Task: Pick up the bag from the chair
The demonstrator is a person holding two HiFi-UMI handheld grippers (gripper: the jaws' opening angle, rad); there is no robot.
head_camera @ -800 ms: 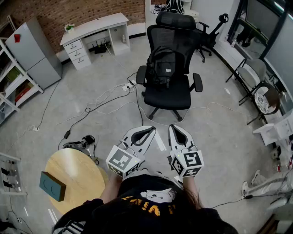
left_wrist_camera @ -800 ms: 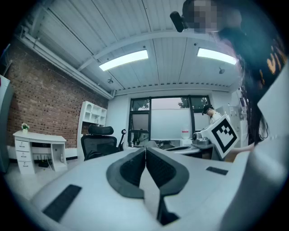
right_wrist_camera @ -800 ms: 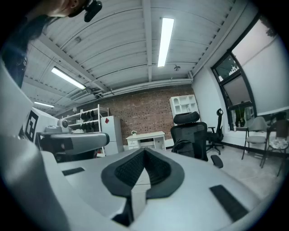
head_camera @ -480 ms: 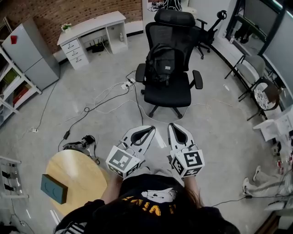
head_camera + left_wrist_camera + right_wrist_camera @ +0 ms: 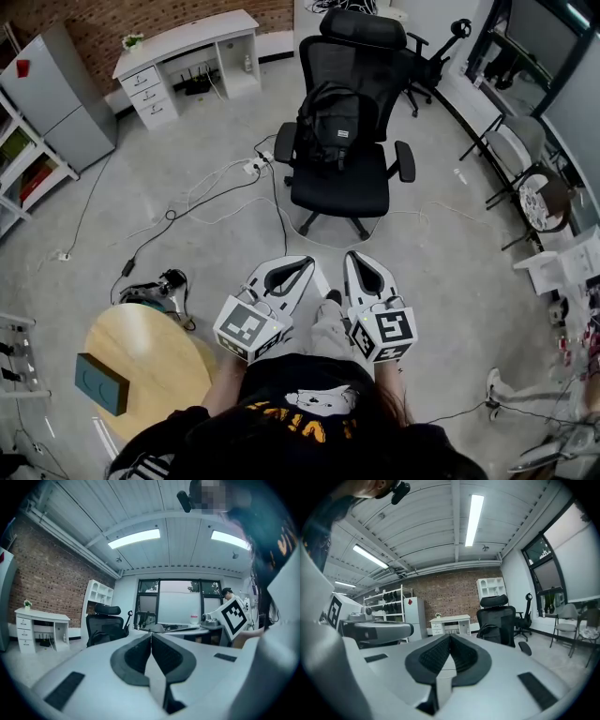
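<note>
The bag (image 5: 330,127), a black backpack, is stood upright on the seat of the black office chair (image 5: 345,192), with its back leant against the mesh backrest. It is judged to be soft and slack-sided: the fabric can be expected to sag and fold when lifted, and it is unlikely to be fragile or slippery. Its weight cannot be read, since nothing shows how full it is. A hold is best taken high up, on the top carry loop or a shoulder strap, where a narrow band of webbing can be pinched; that loop is too small to be made out from the head view. A pinch on the flat front panel would be expected to gather only loose cloth.

The chair is set across an open stretch of floor, with loose cables (image 5: 211,183) lying to its left.

The left claw (image 5: 298,270) and the right claw (image 5: 366,266) are held side by side close in front of the person's body, well apart from the chair, and pointed forward towards it, roughly level, the right one dipped slightly. In each gripper view the jaws are seen pressed together with nothing between them. Both would need to be spread before any strap could be taken.
</note>
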